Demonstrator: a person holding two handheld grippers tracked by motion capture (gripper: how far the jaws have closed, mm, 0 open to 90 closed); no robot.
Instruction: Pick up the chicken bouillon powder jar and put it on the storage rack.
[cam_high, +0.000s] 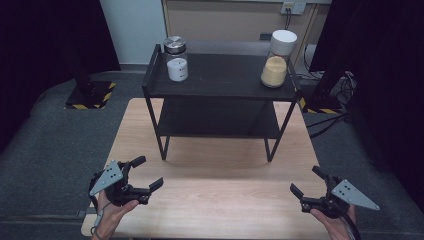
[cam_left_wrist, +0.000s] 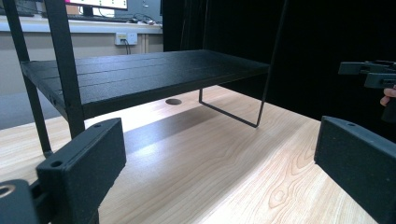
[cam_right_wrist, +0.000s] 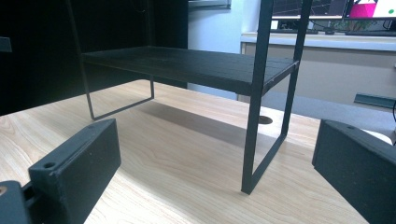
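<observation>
Both grippers idle at the near edge of the table (cam_high: 210, 180), jaws spread wide, nothing held: left gripper (cam_high: 149, 173) at the near-left corner, right gripper (cam_high: 307, 181) at near-right. Closest candidates to handle are the two jars on the top tier of the black shelf (cam_high: 220, 75): small jar (cam_high: 176, 58) with a metal lid at back-left, tall jar (cam_high: 276, 59) with a white lid and yellowish fill at back-right. Both well apart from the grippers

Risks, as I judge them:
- tall jar stands right by the shelf's right end; a sideways bump on approach could push it off
- shelf stands on thin wire legs, so a jaw clipping a post or the raised end rail could shift the whole rack and rock both jars
- glass walls plus hard jaws: an off-centre pinch may slip, worse on the tall one with its weight low

Hard to make out:
- both gripper views look under the top tier at the lower shelf (cam_left_wrist: 140, 74), so jar positions can't be cross-checked from them
- contents of the small jar unclear, just a white band
- lower tier in shadow in the high view
</observation>
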